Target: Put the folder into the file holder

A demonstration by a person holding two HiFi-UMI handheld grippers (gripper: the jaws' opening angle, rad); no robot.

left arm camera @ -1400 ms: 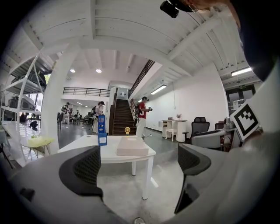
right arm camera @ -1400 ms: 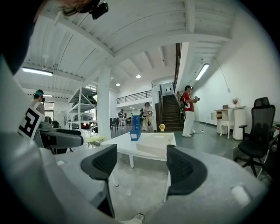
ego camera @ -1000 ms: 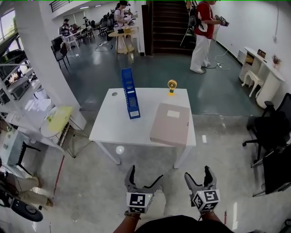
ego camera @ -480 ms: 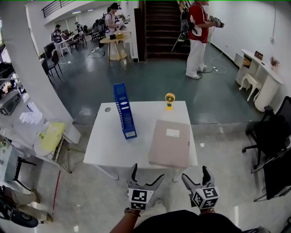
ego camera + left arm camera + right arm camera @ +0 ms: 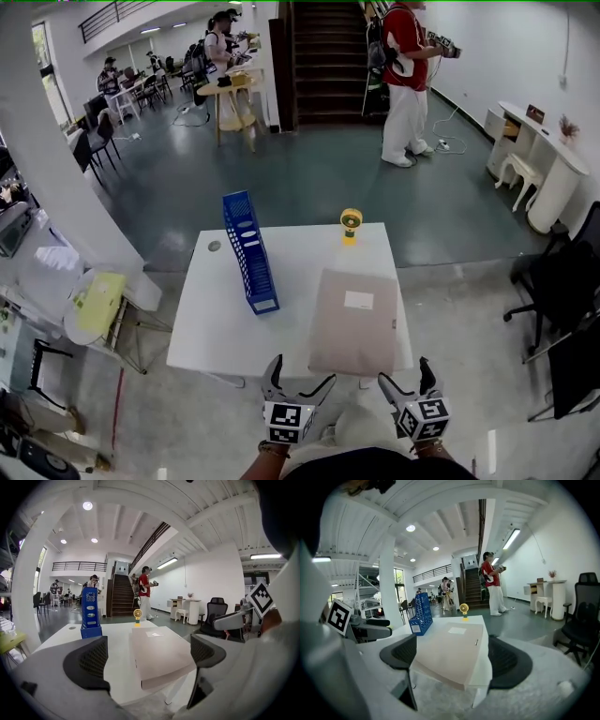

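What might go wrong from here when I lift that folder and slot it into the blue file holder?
1. The folder lies flat at the table's near edge; a shallow pinch may let it slide off.
2. The file holder is narrow and stands free; a skewed entry could tip it.
3. The fan stands just beyond the folder; pushing it forward may knock that over.

You faced a white table point(image 5: 211, 319) on a glossy grey floor point(image 5: 281, 178). A dark staircase point(image 5: 323, 56) rose at the far wall. A white pillar point(image 5: 47, 178) stood to your left. A curved white desk point(image 5: 553, 178) lined the right wall, with a black office chair point(image 5: 562, 281) nearer you. Round ceiling lights point(image 5: 87, 506) were lit.
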